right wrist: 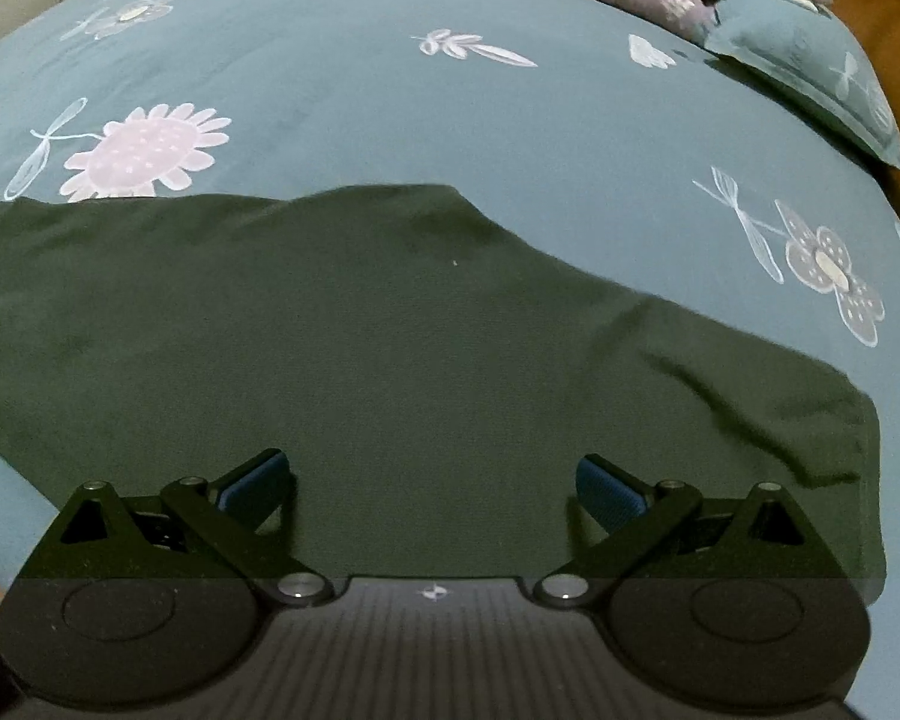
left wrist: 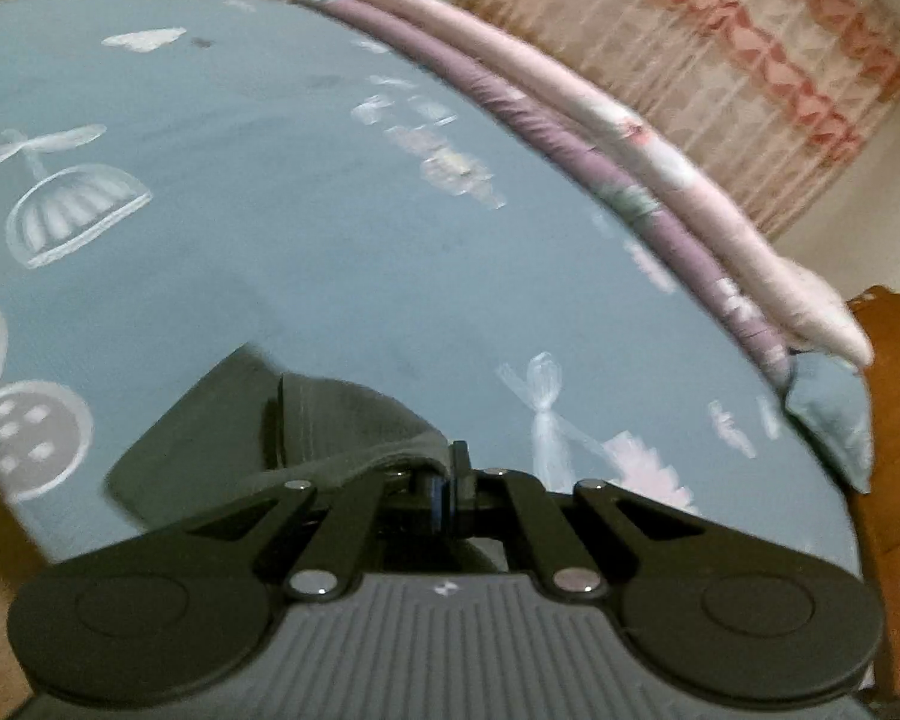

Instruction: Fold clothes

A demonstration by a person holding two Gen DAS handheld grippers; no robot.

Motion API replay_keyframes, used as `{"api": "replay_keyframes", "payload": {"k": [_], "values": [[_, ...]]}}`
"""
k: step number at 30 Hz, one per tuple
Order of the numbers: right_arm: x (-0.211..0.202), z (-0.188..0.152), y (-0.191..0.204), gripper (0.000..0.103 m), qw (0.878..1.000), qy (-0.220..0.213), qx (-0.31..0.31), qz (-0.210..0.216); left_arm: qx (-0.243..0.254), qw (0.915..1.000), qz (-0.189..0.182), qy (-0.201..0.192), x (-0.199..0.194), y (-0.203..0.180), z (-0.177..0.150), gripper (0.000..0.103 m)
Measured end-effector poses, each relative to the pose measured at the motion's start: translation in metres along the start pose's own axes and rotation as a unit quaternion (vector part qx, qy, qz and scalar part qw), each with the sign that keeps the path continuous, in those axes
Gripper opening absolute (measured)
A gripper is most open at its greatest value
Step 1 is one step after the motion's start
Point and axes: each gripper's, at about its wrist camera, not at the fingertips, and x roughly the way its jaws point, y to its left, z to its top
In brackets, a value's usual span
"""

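Observation:
A dark green garment lies spread flat on the blue flowered bedsheet. My right gripper hovers over its near part with the jaws wide open and nothing between the blue pads. In the left wrist view, my left gripper is shut on a hemmed edge of the dark garment. The cloth is lifted off the bedsheet and drapes away to the left of the fingers. The view is blurred.
Folded purple and pink quilts run along the far edge of the bed. A blue pillow lies at the far right corner, next to a brown wooden bed frame. A patterned curtain hangs beyond.

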Motion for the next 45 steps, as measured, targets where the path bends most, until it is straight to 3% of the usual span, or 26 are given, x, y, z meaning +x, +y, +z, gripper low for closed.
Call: {"api": "replay_keyframes", "payload": {"k": [3, 7, 9, 12, 14, 16, 19, 23, 26, 30, 32, 40, 45], "values": [[0.000, 0.005, 0.004, 0.103, 1.000, 0.002, -0.013, 0.000, -0.009, 0.9999, 0.012, 0.009, 0.006, 0.012, -0.011, 0.001], [-0.013, 0.021, 0.013, 0.103, 0.999, -0.019, -0.038, 0.016, -0.009, 0.9999, 0.000, 0.011, 0.013, 0.016, -0.014, 0.001], [-0.024, 0.038, 0.021, 0.099, 0.996, -0.046, -0.057, 0.045, -0.009, 0.9999, -0.008, 0.011, 0.014, 0.018, -0.016, 0.001], [-0.035, 0.075, 0.046, 0.085, 0.985, -0.084, -0.098, 0.117, -0.015, 0.9996, -0.022, 0.012, 0.014, 0.026, -0.020, 0.001], [-0.033, 0.100, 0.075, 0.066, 0.971, -0.096, -0.132, 0.177, -0.021, 0.9992, -0.029, 0.017, 0.016, 0.033, -0.023, 0.001], [-0.029, 0.126, 0.108, 0.056, 0.951, -0.104, -0.171, 0.238, -0.028, 0.9988, -0.036, 0.020, 0.019, 0.038, -0.027, 0.001], [-0.009, 0.155, 0.168, 0.052, 0.919, -0.098, -0.240, 0.296, -0.038, 0.9979, -0.049, 0.021, 0.022, 0.044, -0.031, 0.001], [0.024, 0.176, 0.233, 0.039, 0.888, -0.059, -0.303, 0.341, -0.053, 0.9964, -0.062, 0.023, 0.025, 0.053, -0.035, 0.001], [0.045, 0.178, 0.264, 0.035, 0.875, -0.029, -0.337, 0.345, -0.063, 0.9952, -0.071, 0.022, 0.025, 0.058, -0.037, 0.002], [0.051, 0.172, 0.275, 0.022, 0.871, -0.014, -0.352, 0.343, -0.072, 0.9938, -0.081, 0.023, 0.025, 0.064, -0.038, 0.002], [0.052, 0.168, 0.279, 0.004, 0.869, -0.010, -0.357, 0.342, -0.066, 0.9940, -0.084, 0.022, 0.024, 0.064, -0.037, 0.001], [0.038, 0.180, 0.289, 0.003, 0.871, -0.066, -0.357, 0.331, 0.024, 0.9938, -0.096, -0.051, -0.011, 0.042, -0.016, 0.001], [0.058, 0.178, 0.284, 0.010, 0.887, -0.042, -0.324, 0.325, -0.033, 0.9962, -0.079, 0.016, 0.018, 0.067, -0.028, 0.003]]}}
